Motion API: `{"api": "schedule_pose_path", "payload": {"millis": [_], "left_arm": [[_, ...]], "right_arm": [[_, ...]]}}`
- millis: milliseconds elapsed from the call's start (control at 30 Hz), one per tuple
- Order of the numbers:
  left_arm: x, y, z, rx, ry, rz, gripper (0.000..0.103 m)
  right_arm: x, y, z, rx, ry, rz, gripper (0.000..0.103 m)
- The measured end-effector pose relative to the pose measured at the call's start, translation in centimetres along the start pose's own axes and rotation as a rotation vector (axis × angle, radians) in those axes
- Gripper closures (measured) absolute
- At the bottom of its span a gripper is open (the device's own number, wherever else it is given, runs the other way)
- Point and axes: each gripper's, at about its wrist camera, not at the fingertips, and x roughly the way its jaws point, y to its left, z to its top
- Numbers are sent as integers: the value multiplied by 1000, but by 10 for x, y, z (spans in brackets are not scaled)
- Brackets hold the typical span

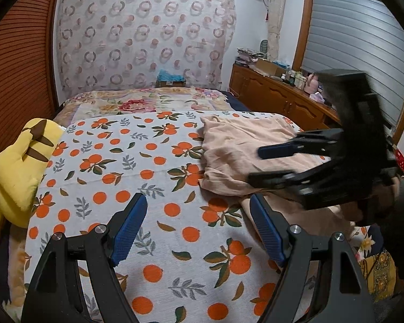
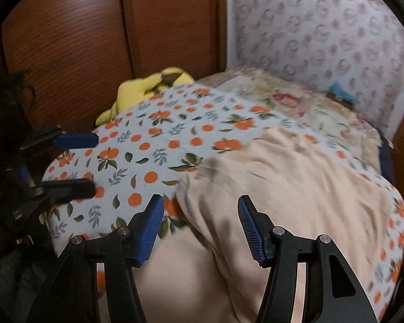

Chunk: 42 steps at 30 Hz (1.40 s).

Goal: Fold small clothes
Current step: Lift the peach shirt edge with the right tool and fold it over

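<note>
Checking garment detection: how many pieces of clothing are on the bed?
1. A beige garment lies crumpled on the orange-print sheet, on its right side in the left wrist view, under the right gripper. More may be hidden in its folds.

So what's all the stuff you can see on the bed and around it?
peach garment: one, pale peach, crumpled on the right side of the orange-print sheet
orange-print sheet: one, white with oranges and leaves, spread over the bed
floral blanket: one, cream with pink flowers, behind the sheet
yellow plush toy: one, yellow with brown stripes, at the bed's left edge
patterned cloth: one, pink rings, covering the headboard
wooden cabinet: one, brown, right of the bed, cluttered on top
left gripper: black, blue-padded jaws apart, empty, over the sheet
right gripper: black, blue-padded jaws apart, empty, over the garment
</note>
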Motion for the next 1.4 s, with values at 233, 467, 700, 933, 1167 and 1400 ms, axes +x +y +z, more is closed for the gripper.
{"api": "schedule_pose_path", "payload": {"millis": [233,467,700,933,1167,1400], "left_arm": [[4,8,-4,-20,10,-3,24],[7,9,-8,-25,18,-8,24],[10,6,-11,-18,30,-18,24],[13,1,-14,-9,43,-28,24],[20,-1,-15,-6,63,-31,24],[21,-4,-17,2,71,-35,24]], "right_arm": [[74,-1,22,-53,152,-30,44],[91,11,28,-85,145,-91,85],[33,-22,29,-3,6,-112,98],[-28,-93,39,113,-77,-276,98],[-32,-154,29,247,-49,-403,98],[-2,-189,13,374,74,-548,69]]}}
